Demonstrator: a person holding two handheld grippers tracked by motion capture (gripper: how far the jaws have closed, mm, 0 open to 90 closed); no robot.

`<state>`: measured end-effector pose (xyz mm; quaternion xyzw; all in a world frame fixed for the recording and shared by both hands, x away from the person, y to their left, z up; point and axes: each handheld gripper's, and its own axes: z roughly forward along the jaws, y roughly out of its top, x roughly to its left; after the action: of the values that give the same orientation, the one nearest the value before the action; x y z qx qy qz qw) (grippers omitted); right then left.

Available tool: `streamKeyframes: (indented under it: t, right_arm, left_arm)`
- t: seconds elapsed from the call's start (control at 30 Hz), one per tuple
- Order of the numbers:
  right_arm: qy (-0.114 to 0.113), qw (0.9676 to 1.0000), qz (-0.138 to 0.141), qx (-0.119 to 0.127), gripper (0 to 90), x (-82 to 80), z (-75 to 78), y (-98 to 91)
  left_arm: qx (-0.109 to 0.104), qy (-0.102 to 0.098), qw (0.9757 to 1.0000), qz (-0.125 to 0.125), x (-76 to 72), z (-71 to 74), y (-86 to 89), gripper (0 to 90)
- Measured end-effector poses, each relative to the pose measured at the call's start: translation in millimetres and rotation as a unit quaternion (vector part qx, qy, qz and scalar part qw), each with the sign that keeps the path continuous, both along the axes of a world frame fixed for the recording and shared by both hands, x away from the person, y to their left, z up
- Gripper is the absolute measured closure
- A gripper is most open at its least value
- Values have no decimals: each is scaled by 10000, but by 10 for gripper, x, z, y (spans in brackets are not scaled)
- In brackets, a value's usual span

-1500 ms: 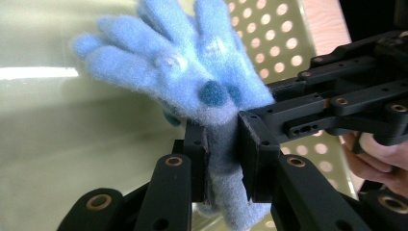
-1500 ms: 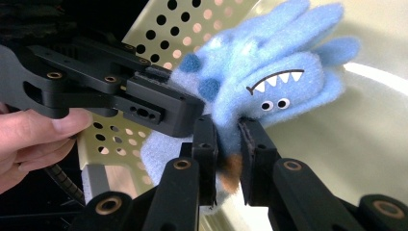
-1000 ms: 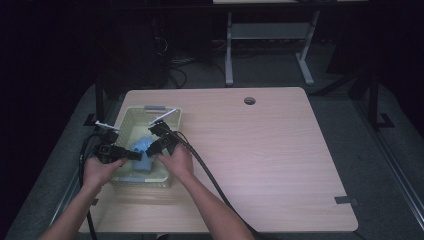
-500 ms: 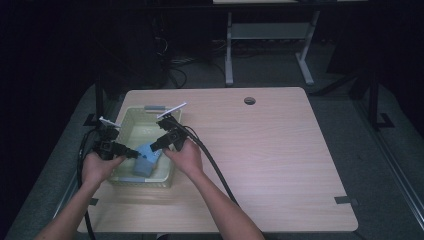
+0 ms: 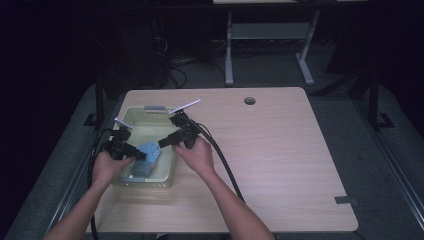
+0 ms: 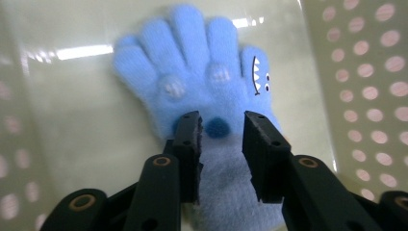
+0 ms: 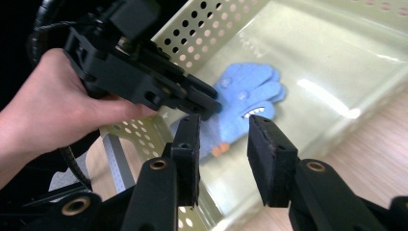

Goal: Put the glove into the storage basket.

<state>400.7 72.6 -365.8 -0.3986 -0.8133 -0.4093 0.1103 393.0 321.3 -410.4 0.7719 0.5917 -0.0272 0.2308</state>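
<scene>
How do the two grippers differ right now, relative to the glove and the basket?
The left gripper sits low in the basket with its jaws astride the blue glove, which lies flat on the bottom; the right gripper hangs above the basket's edge with nothing between its jaws. The left jaws have just been opening, as have the right. Both look open.

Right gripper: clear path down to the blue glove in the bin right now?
Probably yes. The right gripper hangs with open, empty jaws above the bin's rim, and the blue glove lies flat on the bin floor. But the left gripper straddles the cuff end, so only the finger end looks free.
</scene>
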Motion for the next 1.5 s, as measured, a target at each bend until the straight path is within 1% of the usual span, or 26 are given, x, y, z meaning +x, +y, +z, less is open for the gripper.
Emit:
streamKeyframes:
  t: [0.03,0.1,0.17,0.2,0.23,0.27,0.33,0.37,0.43,0.47,0.5,0.53,0.57,0.6,0.7,0.83,0.87,0.9,1.03,1.1,1.17,1.23,1.27,1.43,1.5]
  right_arm:
    - [-10,10000,-17,69,646,1,10,-29]
    - [23,9998,-62,171,639,5,28,-93]
    - [31,9998,-86,164,629,4,39,-139]
    - [33,9998,-103,186,625,0,42,-164]
    - [37,9997,-124,191,622,-1,41,-190]
    - [51,9997,-117,196,619,-1,44,-214]
    - [32,9996,-153,223,612,-4,51,-259]
    - [10,9995,-170,255,609,-1,54,-283]
    - [18,9994,-173,302,596,9,54,-333]
    - [28,9994,-183,292,591,13,54,-359]
    - [38,9994,-202,284,588,19,52,-386]
    - [50,9994,-193,268,585,26,48,-416]
    - [75,9993,-237,291,582,29,50,-439]
    - [86,9992,-255,294,579,33,49,-466]
    - [90,9991,-292,289,568,38,51,-531]
    - [87,9989,-352,310,557,31,63,-614]
    - [76,9988,-366,327,554,30,63,-647]
    - [50,9987,-365,358,552,34,59,-665]
    - [83,9983,-400,405,531,33,58,-772]
    - [83,9979,-453,447,528,34,54,-840]
    - [136,9972,-528,519,522,31,56,-911]
    - [114,9971,-579,486,518,31,61,-976]
    - [89,9970,-591,492,519,32,61,-1013]
    - [126,9961,-687,545,512,17,66,-1166]
    - [107,9959,-718,548,506,8,66,-1218]
  left_arm:
    - [-86,-27,10000,19,-7,24,16,660]
    - [-259,-145,9996,17,-24,80,42,650]
    - [-431,-237,9988,83,-44,131,45,640]
    - [-399,-282,9988,15,-51,163,60,637]
    - [-401,-413,9983,58,-63,193,47,634]
    - [-367,-511,9980,41,-76,224,44,624]
    - [-461,-638,9969,59,-93,277,26,607]
    - [-472,-731,9962,67,-102,303,14,604]
    - [-588,-820,9949,57,-113,337,-9,601]
    - [-609,-843,9946,19,-116,351,-18,600]
    - [-645,-882,9940,42,-122,363,-36,599]
    - [-639,-902,9939,-22,-124,376,-37,600]
    - [-695,-932,9932,-16,-130,387,-52,600]
    - [-679,-941,9932,-74,-133,398,-57,600]
    - [-715,-1027,9921,-62,-143,428,-93,577]
    - [-774,-1096,9909,-99,-141,460,-130,572]
    - [-791,-1099,9908,-76,-141,464,-144,571]
    - [-809,-1106,9905,-87,-142,469,-153,567]
    - [-834,-1188,9893,-170,-162,504,-213,561]
    - [-878,-1204,9886,-198,-169,521,-256,552]
    - [-898,-1181,9886,-262,-168,530,-290,537]
    - [-945,-1230,9875,-285,-174,543,-338,524]
    - [-943,-1241,9873,-304,-176,548,-362,514]
    - [-1011,-1326,9853,-382,-174,577,-473,488]
    - [-997,-1351,9848,-440,-177,588,-512,484]
